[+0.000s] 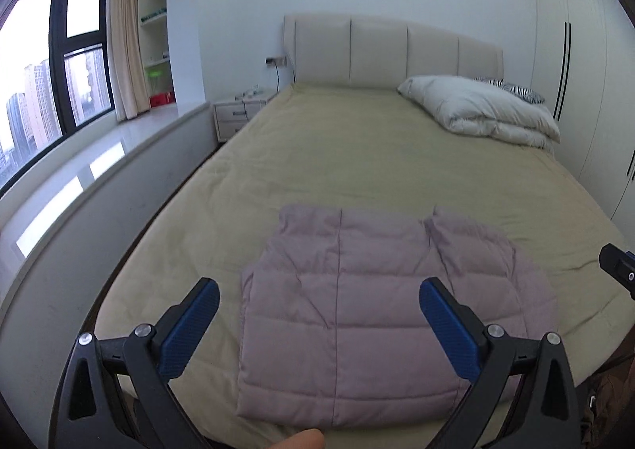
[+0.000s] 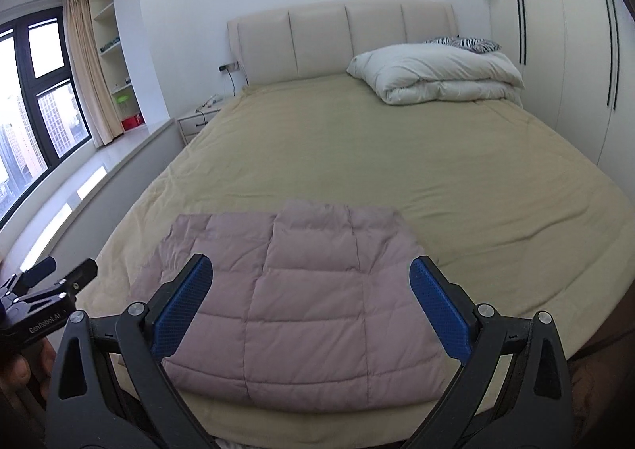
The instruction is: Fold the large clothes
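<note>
A pale pink quilted garment (image 1: pixel 369 302) lies folded into a flat block at the near end of the bed (image 1: pixel 357 155). Over its near part hangs my left gripper (image 1: pixel 319 292), its blue pads wide open with nothing between them. In the right wrist view the same garment (image 2: pixel 301 298) lies below my right gripper (image 2: pixel 311 270), also wide open and empty. Both grippers hover above the cloth, apart from it. A black tip of the right gripper (image 1: pixel 619 266) shows at the right edge of the left wrist view, and the left gripper (image 2: pixel 51 282) shows at the left edge of the right wrist view.
The bed (image 2: pixel 397 155) has a yellowish cover and a padded headboard (image 1: pixel 393 52). A folded white duvet (image 1: pixel 484 107) lies at its far right. A nightstand (image 1: pixel 238 111) and a window ledge (image 1: pixel 99 155) run along the left; wardrobe doors (image 2: pixel 563 52) stand on the right.
</note>
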A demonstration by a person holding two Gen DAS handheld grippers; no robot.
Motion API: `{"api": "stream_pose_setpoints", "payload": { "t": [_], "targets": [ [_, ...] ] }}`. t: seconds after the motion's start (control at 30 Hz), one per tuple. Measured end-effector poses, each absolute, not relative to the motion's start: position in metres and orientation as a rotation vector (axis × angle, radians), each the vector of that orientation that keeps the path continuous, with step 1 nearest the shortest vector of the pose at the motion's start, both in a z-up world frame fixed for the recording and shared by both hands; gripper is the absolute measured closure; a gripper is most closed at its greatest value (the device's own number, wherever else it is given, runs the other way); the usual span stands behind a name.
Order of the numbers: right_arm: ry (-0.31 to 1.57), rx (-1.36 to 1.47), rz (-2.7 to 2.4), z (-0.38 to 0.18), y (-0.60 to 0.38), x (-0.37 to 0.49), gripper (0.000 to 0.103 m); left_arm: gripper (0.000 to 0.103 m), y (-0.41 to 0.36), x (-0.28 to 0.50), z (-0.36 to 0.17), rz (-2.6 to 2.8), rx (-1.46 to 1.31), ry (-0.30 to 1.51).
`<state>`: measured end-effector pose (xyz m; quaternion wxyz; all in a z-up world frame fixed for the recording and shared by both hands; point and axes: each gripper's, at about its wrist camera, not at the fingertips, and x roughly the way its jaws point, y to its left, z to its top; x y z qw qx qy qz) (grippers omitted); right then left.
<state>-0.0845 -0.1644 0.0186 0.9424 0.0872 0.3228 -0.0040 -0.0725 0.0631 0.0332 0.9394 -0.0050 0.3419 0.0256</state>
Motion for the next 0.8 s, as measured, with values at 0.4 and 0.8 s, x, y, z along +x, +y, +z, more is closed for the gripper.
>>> {"api": "stream_pose_setpoints", "payload": {
  "t": [0.4,0.8],
  "targets": [
    [0.796,0.137,-0.107,-0.041,-0.156,-0.071,0.001,0.0,0.057,-0.089,-0.009,0.063,0.031,0.837],
    [0.844,0.104,-0.1,-0.045,-0.152,-0.071,0.001,0.0,0.061,-0.085,-0.017,0.094,0.037,0.851]
  ]
}}
